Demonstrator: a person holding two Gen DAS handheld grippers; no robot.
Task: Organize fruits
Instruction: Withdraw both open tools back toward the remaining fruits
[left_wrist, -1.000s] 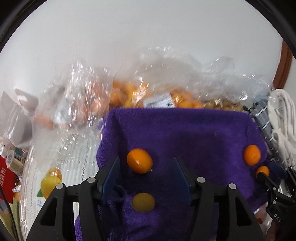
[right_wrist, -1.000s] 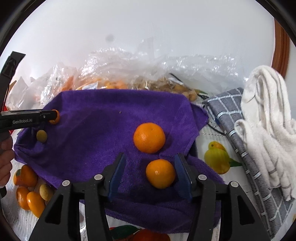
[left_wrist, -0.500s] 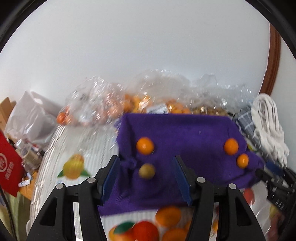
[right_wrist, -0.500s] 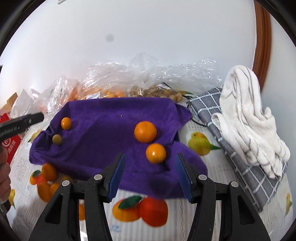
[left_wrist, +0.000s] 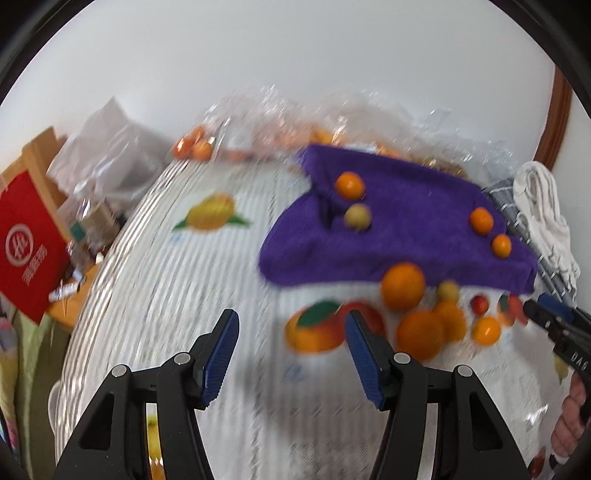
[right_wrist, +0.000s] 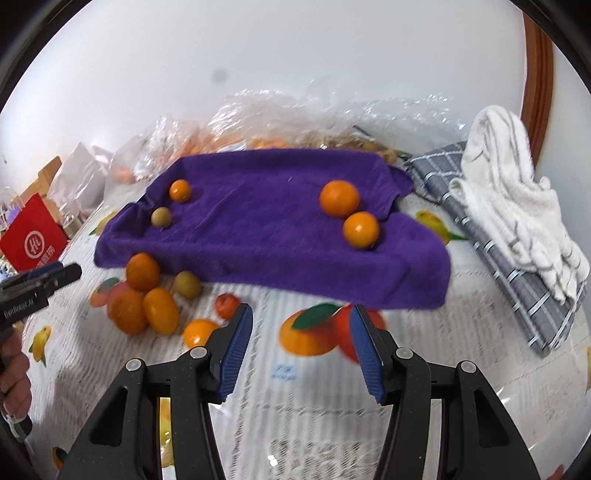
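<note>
A purple towel (right_wrist: 266, 236) lies on the fruit-print tablecloth and also shows in the left wrist view (left_wrist: 413, 229). On it, two oranges (right_wrist: 339, 198) (right_wrist: 361, 229) sit at the right; a small orange (right_wrist: 180, 190) and a yellow-green fruit (right_wrist: 161, 217) sit at the left. Several loose oranges (right_wrist: 142, 271) and small fruits (right_wrist: 187, 284) lie in front of the towel's left part, also seen from the left wrist (left_wrist: 402, 285). My left gripper (left_wrist: 290, 354) is open and empty above the cloth. My right gripper (right_wrist: 301, 349) is open and empty, short of the towel.
Clear plastic bags of fruit (right_wrist: 280, 122) lie behind the towel. A grey checked cloth (right_wrist: 517, 258) and a white towel (right_wrist: 513, 184) lie at the right. A red bag (left_wrist: 26, 236) and clutter stand at the left. The white wall is behind.
Both grippers have pulled back from the towel, empty and still open. The fruits on the towel look smaller, and the loose fruits in front of it have come into view.
</note>
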